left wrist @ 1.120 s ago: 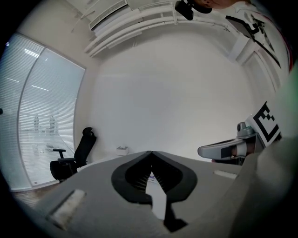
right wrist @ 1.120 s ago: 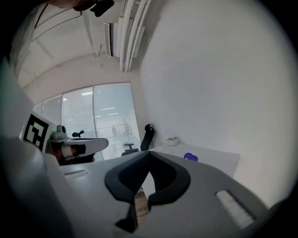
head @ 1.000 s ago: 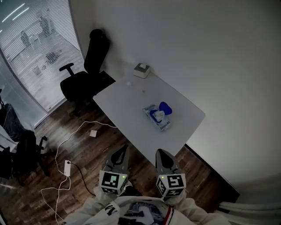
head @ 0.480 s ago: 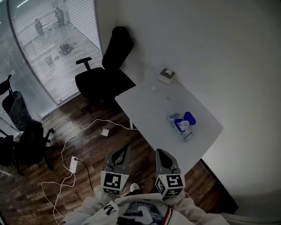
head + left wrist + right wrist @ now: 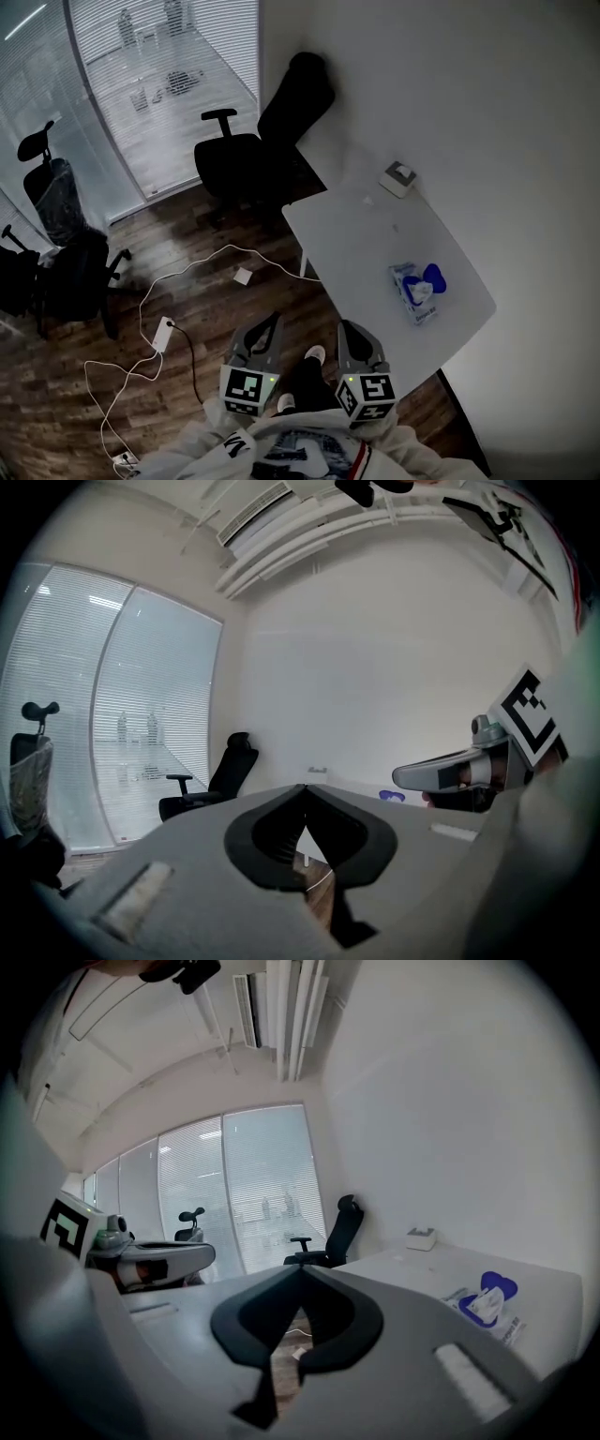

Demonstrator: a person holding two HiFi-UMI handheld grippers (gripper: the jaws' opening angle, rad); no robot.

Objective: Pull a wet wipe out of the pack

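The wet wipe pack [image 5: 418,292] lies on the white table [image 5: 356,234], its blue lid flipped open and a white wipe sticking up. It also shows in the right gripper view as the pack [image 5: 486,1309], low on the right. Only the blue lid [image 5: 392,796] peeks over the left gripper's body. My left gripper [image 5: 270,325] and right gripper [image 5: 350,330] are side by side over the wooden floor, well short of the table. Both are shut with nothing between the fingertips. Each appears in the other's view: the right gripper [image 5: 441,775] and the left gripper [image 5: 159,1260].
A small white box [image 5: 398,178] sits at the table's far corner. A black office chair [image 5: 253,155] stands beside the table, and two more chairs [image 5: 56,262] stand at the left. A white cable with a power strip [image 5: 159,333] trails over the floor. Glass walls with blinds rise behind.
The whole view has swung: table and pack slid from the picture's centre to its right, and more floor and chairs show at the left. Both grippers stay shut, side by side.
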